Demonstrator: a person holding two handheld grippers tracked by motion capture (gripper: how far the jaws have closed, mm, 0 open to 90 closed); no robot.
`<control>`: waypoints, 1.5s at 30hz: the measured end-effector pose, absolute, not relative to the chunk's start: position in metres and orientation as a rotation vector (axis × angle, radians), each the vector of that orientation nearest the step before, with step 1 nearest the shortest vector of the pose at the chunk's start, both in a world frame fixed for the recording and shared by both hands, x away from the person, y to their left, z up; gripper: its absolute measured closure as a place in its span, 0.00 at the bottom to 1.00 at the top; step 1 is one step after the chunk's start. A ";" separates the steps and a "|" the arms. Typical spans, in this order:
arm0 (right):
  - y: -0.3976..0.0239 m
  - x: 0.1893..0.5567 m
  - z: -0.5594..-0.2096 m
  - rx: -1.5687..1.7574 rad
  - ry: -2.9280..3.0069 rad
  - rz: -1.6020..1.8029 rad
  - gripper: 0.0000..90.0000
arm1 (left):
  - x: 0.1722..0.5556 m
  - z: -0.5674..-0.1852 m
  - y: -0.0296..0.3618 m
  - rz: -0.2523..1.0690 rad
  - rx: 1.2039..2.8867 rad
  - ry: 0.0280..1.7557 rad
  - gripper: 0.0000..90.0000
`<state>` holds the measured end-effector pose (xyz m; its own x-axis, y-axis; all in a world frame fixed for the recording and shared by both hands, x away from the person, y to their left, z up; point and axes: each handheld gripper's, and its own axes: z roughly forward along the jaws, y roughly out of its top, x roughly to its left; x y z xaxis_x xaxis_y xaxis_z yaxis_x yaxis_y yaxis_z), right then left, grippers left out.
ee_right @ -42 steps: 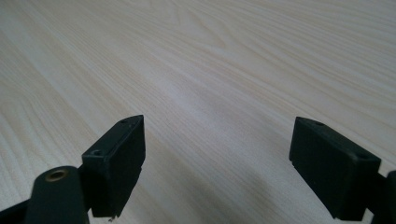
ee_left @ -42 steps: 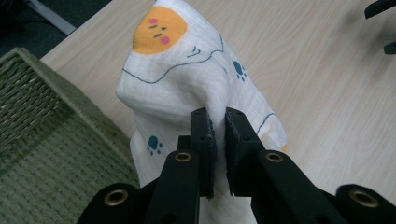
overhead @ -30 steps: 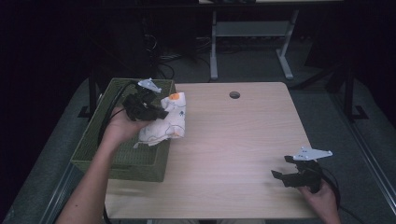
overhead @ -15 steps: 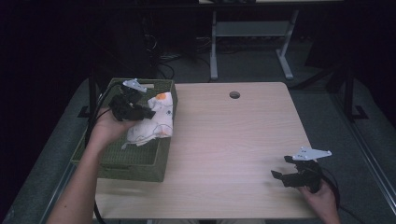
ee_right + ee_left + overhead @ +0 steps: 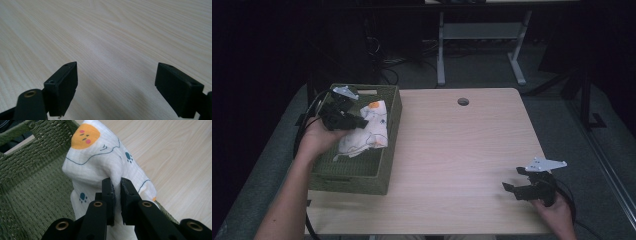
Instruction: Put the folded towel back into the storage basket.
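Observation:
A white cloth printed with an orange face and blue paw marks hangs over the green woven basket at the table's left edge. My left gripper is shut on a fold of the cloth, its two black jaws pinching the fabric between them. The cloth droops partly inside the basket and partly against its right wall. My right gripper rests low over the bare wood at the front right of the table, jaws wide apart with nothing between them.
The light wooden table has a round cable hole near its far edge. A white metal frame and cables stand on the dark floor behind the table. The basket takes up the table's left side.
My left gripper carried the cloth leftward, from over the basket's right rim to over its inside. The right gripper stayed where it was.

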<state>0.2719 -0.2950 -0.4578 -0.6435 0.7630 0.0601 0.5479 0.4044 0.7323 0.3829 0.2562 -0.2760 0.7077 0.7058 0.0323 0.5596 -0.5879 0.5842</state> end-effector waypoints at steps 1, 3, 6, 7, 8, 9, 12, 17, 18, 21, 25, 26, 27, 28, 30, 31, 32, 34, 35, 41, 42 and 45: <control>-0.295 0.272 -0.458 1.145 2.380 1.080 0.20 | 0.383 -0.276 0.256 0.353 2.365 0.964 0.92; -0.295 0.272 -0.458 1.148 2.382 1.080 0.20 | 0.383 -0.276 0.260 0.352 2.367 0.966 0.92; -0.294 0.272 -0.458 1.148 2.381 1.077 0.20 | 0.382 -0.277 0.268 0.349 2.359 0.980 0.92; -0.294 0.272 -0.458 1.148 2.381 1.077 0.20 | 0.382 -0.277 0.268 0.349 2.359 0.980 0.92; -0.294 0.272 -0.459 1.146 2.383 1.076 0.20 | 0.382 -0.277 0.271 0.350 2.368 0.977 0.92; -0.294 0.272 -0.459 1.146 2.383 1.076 0.20 | 0.382 -0.277 0.271 0.350 2.368 0.977 0.92; -0.294 0.273 -0.459 1.149 2.383 1.076 0.20 | 0.382 -0.278 0.275 0.345 2.375 0.983 0.92; -0.294 0.273 -0.459 1.148 2.385 1.071 0.20 | 0.383 -0.282 0.280 0.334 2.384 0.992 0.92; -0.294 0.273 -0.459 1.148 2.385 1.071 0.20 | 0.383 -0.284 0.281 0.334 2.392 0.984 0.92; -0.294 0.273 -0.459 1.148 2.385 1.071 0.20 | 0.383 -0.286 0.282 0.325 2.398 0.981 0.92; -0.294 0.273 -0.459 1.148 2.386 1.072 0.20 | 0.384 -0.289 0.284 0.319 2.409 0.978 0.92; -0.294 0.274 -0.460 1.144 2.389 1.071 0.20 | 0.384 -0.290 0.285 0.316 2.410 0.979 0.92; -0.294 0.274 -0.460 1.144 2.389 1.071 0.20 | 0.384 -0.291 0.286 0.315 2.417 0.976 0.92; -0.294 0.274 -0.460 1.144 2.392 1.070 0.20 | 0.385 -0.294 0.287 0.312 2.428 0.974 0.92; -0.294 0.274 -0.460 1.141 2.395 1.064 0.20 | 0.386 -0.296 0.288 0.313 2.430 0.971 0.92; -0.294 0.274 -0.460 1.141 2.395 1.064 0.20 | 0.386 -0.297 0.289 0.306 2.440 0.967 0.92; -0.293 0.274 -0.460 1.140 2.394 1.063 0.20 | 0.386 -0.299 0.289 0.307 2.434 0.973 0.92; -0.293 0.274 -0.460 1.137 2.394 1.059 0.20 | 0.387 -0.303 0.290 0.299 2.442 0.969 0.92; -0.293 0.274 -0.460 1.138 2.394 1.065 0.20 | 0.388 -0.305 0.291 0.296 2.451 0.968 0.92; -0.293 0.274 -0.460 1.141 2.396 1.058 0.20 | 0.391 -0.310 0.293 0.287 2.458 0.952 0.92; -0.293 0.274 -0.460 1.141 2.396 1.061 0.20 | 0.391 -0.311 0.293 0.283 2.451 0.955 0.92; -0.294 0.274 -0.461 1.149 2.393 1.055 0.20 | 0.393 -0.314 0.294 0.274 2.463 0.940 0.92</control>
